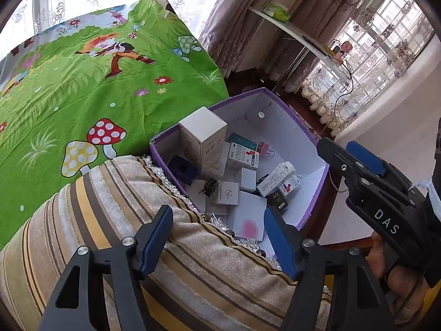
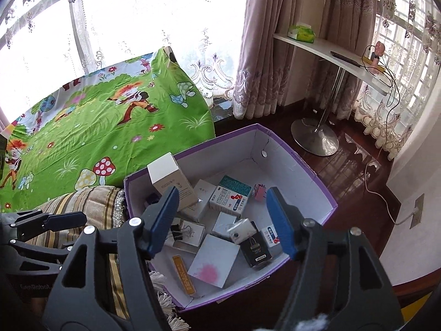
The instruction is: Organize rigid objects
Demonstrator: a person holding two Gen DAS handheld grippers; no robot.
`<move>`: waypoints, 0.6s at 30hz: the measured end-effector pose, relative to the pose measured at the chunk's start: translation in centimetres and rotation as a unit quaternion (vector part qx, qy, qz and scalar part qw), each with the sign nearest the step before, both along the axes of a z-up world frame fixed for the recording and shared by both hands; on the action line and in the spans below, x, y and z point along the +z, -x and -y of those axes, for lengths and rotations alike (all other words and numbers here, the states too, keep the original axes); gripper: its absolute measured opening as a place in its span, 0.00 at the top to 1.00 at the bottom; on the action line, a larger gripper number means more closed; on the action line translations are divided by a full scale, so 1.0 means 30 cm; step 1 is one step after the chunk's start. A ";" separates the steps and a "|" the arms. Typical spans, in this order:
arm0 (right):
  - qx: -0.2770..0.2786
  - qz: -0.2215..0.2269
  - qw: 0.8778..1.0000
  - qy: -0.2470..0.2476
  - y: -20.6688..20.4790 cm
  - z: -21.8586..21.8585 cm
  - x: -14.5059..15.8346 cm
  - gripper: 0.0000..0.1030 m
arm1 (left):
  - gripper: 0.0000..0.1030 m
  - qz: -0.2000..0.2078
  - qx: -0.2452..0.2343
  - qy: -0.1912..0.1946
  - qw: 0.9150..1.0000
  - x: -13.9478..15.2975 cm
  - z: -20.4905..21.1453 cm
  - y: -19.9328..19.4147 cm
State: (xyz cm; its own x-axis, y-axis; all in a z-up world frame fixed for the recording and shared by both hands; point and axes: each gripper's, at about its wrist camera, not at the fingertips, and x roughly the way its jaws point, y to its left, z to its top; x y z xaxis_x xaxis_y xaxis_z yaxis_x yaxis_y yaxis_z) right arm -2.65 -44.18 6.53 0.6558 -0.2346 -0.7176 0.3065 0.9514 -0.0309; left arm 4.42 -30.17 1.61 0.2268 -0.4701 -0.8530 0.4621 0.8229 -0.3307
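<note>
A purple-rimmed cardboard box [image 1: 275, 98] [image 2: 299, 157] with a white inside holds several small items. Among them are a tall white carton [image 1: 204, 138] [image 2: 165, 176], medicine packs [image 1: 244, 157] [image 2: 230, 197], a black binder clip [image 2: 176, 233], a pink clip [image 2: 259, 191] and a white card with a pink stain [image 1: 248, 218] [image 2: 213, 262]. A small white pack [image 2: 242, 230] [image 1: 277, 178] lies tilted on top. My right gripper [image 2: 220, 212] [image 1: 339, 149] is open above the box, with nothing between its pads. My left gripper [image 1: 217, 237] [image 2: 63, 220] is open and empty over the cushion's edge beside the box.
A striped cushion [image 1: 137, 220] lies left of the box on a bed with a green cartoon sheet [image 1: 82, 82]. Behind the box are curtains, a white shelf table [image 2: 330, 52] on a chrome foot [image 2: 314, 135], dark wood floor, and a wall socket [image 2: 417, 211] with a cable.
</note>
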 end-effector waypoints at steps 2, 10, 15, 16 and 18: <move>-0.001 0.002 1.000 0.001 0.013 0.000 0.009 0.30 | 0.29 -0.011 0.006 0.009 1.000 -0.004 -0.021 0.024; -0.003 -0.001 1.000 0.010 0.091 -0.018 0.022 0.25 | 0.14 0.018 0.010 0.012 1.000 0.023 -0.040 0.107; -0.008 -0.002 1.000 0.008 0.105 -0.009 0.018 0.25 | 0.04 0.017 -0.001 0.019 1.000 0.016 -0.024 0.103; -0.009 -0.004 1.000 0.008 0.104 -0.008 0.015 0.25 | 0.04 0.017 -0.001 0.018 1.000 0.016 -0.023 0.104; -0.007 -0.005 1.000 0.008 0.103 -0.008 0.013 0.25 | 0.03 0.016 -0.001 0.018 1.000 0.015 -0.021 0.101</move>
